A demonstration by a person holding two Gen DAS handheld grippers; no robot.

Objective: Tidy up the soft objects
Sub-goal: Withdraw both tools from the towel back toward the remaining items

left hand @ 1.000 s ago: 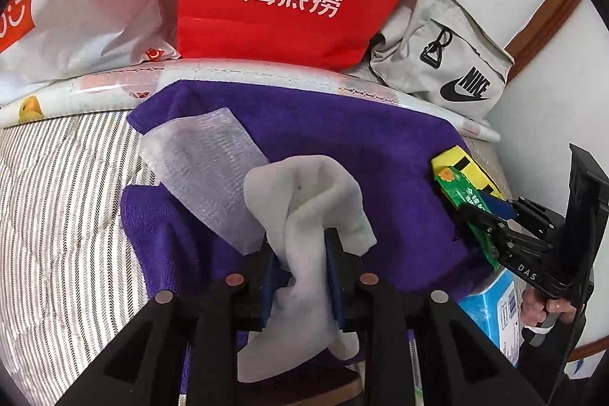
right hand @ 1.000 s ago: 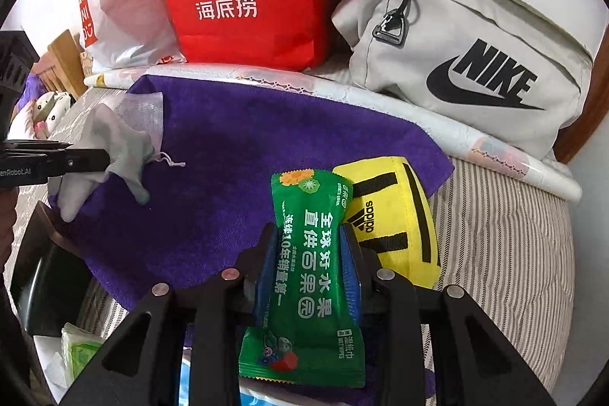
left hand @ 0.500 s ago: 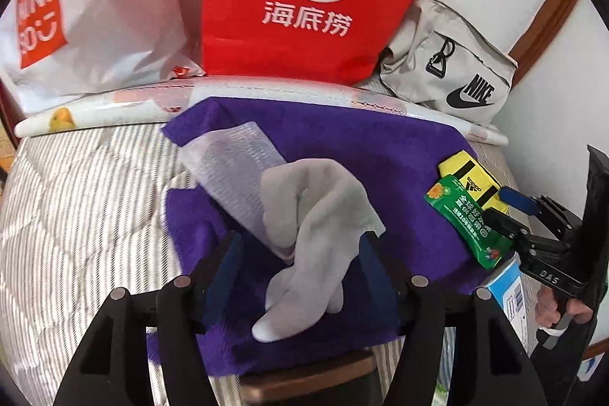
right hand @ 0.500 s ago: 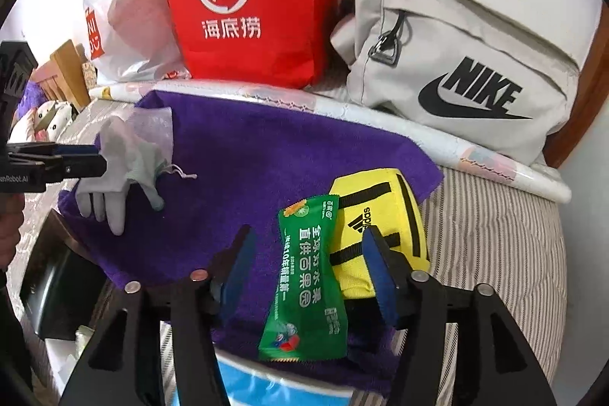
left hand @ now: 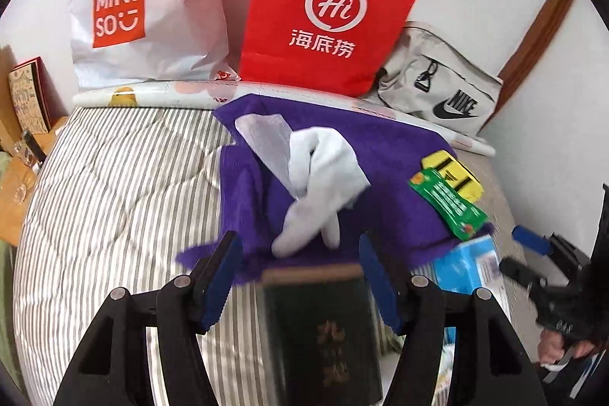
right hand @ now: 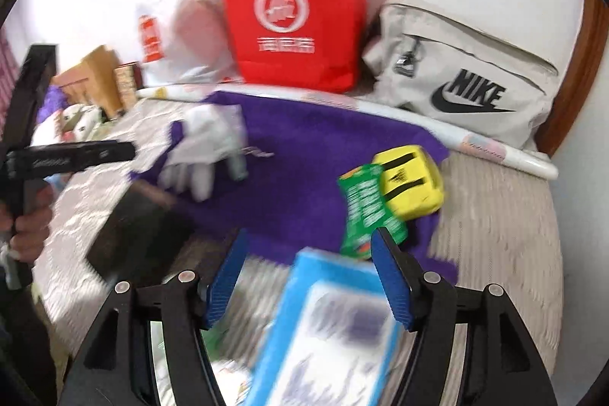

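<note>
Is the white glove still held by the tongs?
No. The white glove lies loose on the purple towel; the left gripper is open, behind it.

- White plastic bag [left hand: 152,6]: orange panel reading "MINISO", set as "MINI" over "SO" with a smile mark.
- Red paper bag [left hand: 335,6]: white ring logo with "Hi" inside; beneath it the characters "海底捞".
- Grey pouch [right hand: 468,74]: black "NIKE" wordmark above a swoosh.
- Yellow item [left hand: 455,173]: black stripes and a small logo, too small to read.
- Green packet [left hand: 449,204]: white characters, illegible.
- Dark book [left hand: 323,333]: gold characters down the cover, blurred.
- Blue box [right hand: 331,330]: printed label, blurred.
</note>
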